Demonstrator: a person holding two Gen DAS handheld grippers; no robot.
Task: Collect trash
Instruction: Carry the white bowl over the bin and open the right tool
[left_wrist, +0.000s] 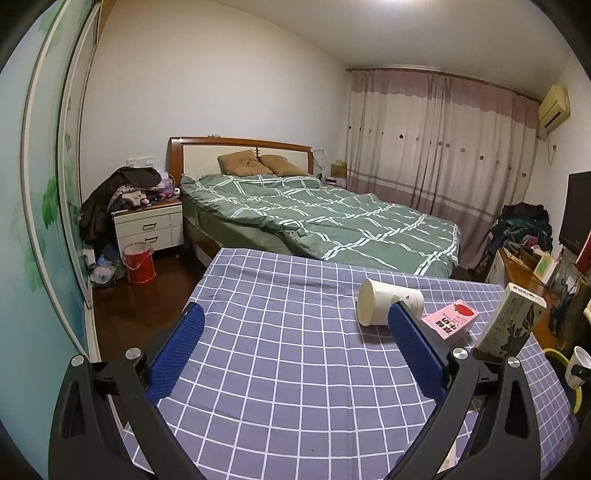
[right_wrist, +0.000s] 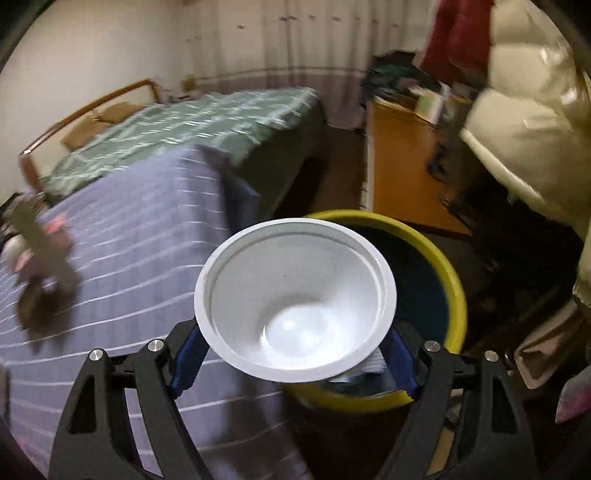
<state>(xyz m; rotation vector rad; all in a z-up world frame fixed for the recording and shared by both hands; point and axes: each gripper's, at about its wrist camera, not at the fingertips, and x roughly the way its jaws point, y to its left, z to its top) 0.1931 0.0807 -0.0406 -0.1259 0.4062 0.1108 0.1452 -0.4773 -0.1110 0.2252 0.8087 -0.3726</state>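
Right gripper (right_wrist: 295, 354) tilted downward, clamped on white bowl (right_wrist: 295, 302) at frame centre, above yellow-rimmed bin (right_wrist: 448, 280). Left gripper (left_wrist: 295, 350) spread wide, empty, low over checked counter (left_wrist: 258, 369).

Two cups (left_wrist: 389, 306), two cartons (left_wrist: 450, 320).

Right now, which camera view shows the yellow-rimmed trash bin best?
The right wrist view: the yellow-rimmed trash bin sits just behind the held white paper cup, rim mostly visible. The left wrist view catches only a sliver at its right edge.
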